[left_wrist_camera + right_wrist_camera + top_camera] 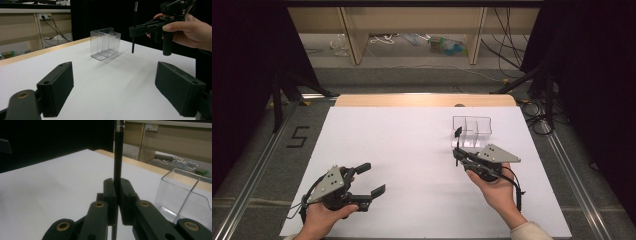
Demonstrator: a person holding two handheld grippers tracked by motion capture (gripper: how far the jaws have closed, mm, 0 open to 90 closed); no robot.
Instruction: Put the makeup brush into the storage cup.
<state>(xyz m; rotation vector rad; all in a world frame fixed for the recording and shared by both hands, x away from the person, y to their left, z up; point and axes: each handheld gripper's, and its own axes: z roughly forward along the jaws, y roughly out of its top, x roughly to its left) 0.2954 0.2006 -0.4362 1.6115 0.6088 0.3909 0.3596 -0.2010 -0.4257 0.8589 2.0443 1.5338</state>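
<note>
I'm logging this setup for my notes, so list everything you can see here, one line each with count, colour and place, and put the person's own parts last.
Clear plastic divided organiser box: one, transparent, empty, standing on the white sheet toward its far right.
Thin black pen-like stick: one, black, held upright above the sheet beside the box.
White sheet covering the table: one, white, across the tabletop.
Wooden table edge: one, light brown, along the far side.
Wooden shelving unit: one, light brown, on the floor beyond the table.
Loose cables: several, black and white, on the floor behind.
Left gripper: one, black, near left, jaws apart, empty.
Right gripper: one, black, near right, clamped on the stick.
Hands: two, one on each gripper.
</note>
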